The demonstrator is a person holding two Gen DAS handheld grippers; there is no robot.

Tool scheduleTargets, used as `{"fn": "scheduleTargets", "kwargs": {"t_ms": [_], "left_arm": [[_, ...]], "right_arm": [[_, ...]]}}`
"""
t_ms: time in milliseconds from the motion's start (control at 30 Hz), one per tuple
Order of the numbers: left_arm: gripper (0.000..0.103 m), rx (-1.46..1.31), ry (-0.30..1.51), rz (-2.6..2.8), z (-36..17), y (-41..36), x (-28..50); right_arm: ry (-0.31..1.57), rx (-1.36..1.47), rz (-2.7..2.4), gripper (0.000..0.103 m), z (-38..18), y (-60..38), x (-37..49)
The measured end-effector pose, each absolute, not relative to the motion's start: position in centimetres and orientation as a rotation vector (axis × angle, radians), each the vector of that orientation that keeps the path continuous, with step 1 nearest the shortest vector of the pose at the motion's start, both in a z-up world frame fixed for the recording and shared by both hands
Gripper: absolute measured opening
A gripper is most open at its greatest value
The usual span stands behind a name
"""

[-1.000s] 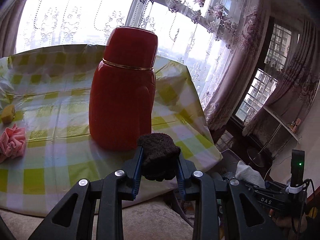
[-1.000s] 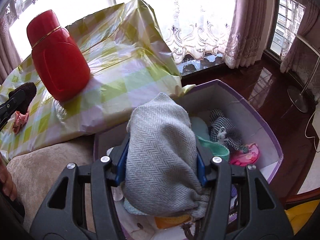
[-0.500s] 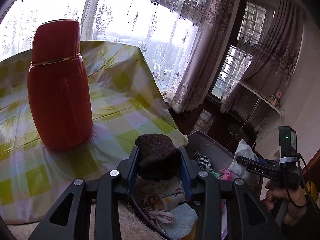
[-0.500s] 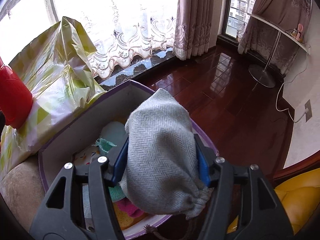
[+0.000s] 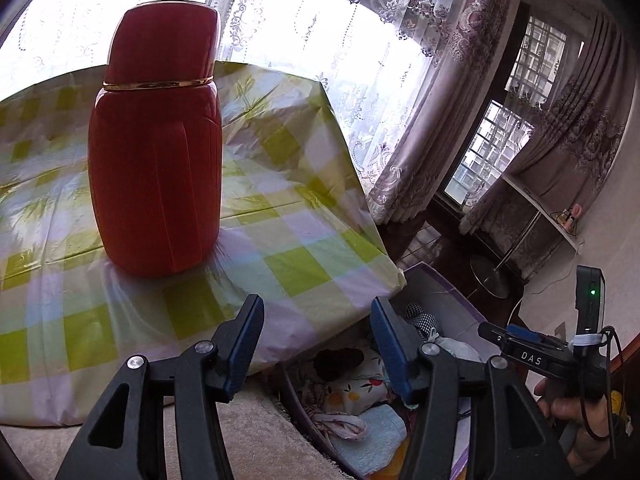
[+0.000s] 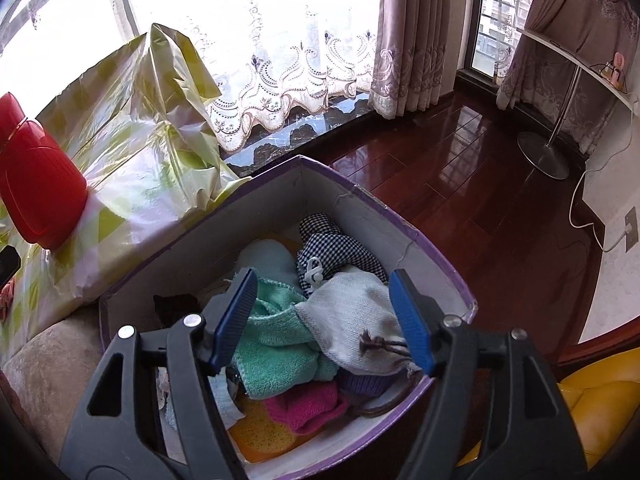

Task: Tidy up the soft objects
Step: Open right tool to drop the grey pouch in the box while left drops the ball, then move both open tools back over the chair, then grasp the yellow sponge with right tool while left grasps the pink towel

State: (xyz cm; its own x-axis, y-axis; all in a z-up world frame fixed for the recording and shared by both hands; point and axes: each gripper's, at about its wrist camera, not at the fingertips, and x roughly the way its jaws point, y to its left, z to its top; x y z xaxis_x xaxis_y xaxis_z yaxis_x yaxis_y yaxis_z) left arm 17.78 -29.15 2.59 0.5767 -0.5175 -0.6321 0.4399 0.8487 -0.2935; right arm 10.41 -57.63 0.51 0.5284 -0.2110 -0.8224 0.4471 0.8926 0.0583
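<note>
Left gripper [image 5: 316, 344] hovers past the counter's near edge, above the box; fingers [image 5: 245, 340] spreading, nothing between them. Below the gap, a dark brown fuzzy piece [image 5: 339, 360] lies loose in the purple-rimmed box [image 5: 430, 280], on a fruit-print cloth [image 5: 348, 394]. A pale blue towel [image 5: 374, 436] sits nearer the camera in the same box.

Right gripper [image 6: 324, 316] hangs over the box [image 6: 424, 240], pointing steeply down; fingers [image 6: 410, 320] widening, no pad touching anything. The grey herringbone pouch [image 6: 352, 312] lies released on top of the pile, its brown drawstring [image 6: 380, 346] just beside the right-hand finger. It rests against a mint green knit cloth [image 6: 276, 336] and a black-and-white checked cloth [image 6: 332, 248]. A pink knit piece [image 6: 308, 404] and an orange-yellow sponge [image 6: 260, 432] lie lower, towards the near wall. The dark piece [image 6: 176, 308] shows in the box's left corner.

Red flask [image 5: 156, 144] stands upright on the counter [image 5: 280, 240], which wears a green-and-white checked plastic cover. The box sits below the counter's corner, on a beige cushioned seat [image 6: 48, 356]. Dark glossy wood floor [image 6: 460, 184] beyond; lace curtains [image 6: 288, 60] at the window.

A hand [image 5: 576, 412] grips the right gripper's handle at the left view's lower right.
</note>
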Motion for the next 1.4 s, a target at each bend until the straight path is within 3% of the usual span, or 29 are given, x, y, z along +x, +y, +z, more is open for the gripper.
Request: {"fn": "scheduleTargets", "kwargs": {"t_ms": [433,900,1233,1300,1400], "left_arm": [[0.057,-0.199,0.749,-0.442,2.9,-23.3,18.6],[0.057,-0.363,0.709,-0.205,2.5,-11.2,19.9],[0.057,-0.488,0.697,0.016,1.5,-0.4,20.3],[0.059,-0.504,0.716,0.062,1.0,1.4,20.9],[0.070,-0.487,0.759,0.122,0.2,3.3,22.5]], "right_arm": [[0.976,0.231,-0.209,0.072,0.5,-49.5,12.8],[1.005,0.104,0.068,0.072,1.0,-35.9,15.2],[0.980,-0.022,0.300,0.080,1.6,-24.7,18.1],[0.978,-0.045,0.330,0.080,1.6,-23.0,18.7],[0.967,-0.069,0.354,0.083,1.8,-21.0,20.0]]}}
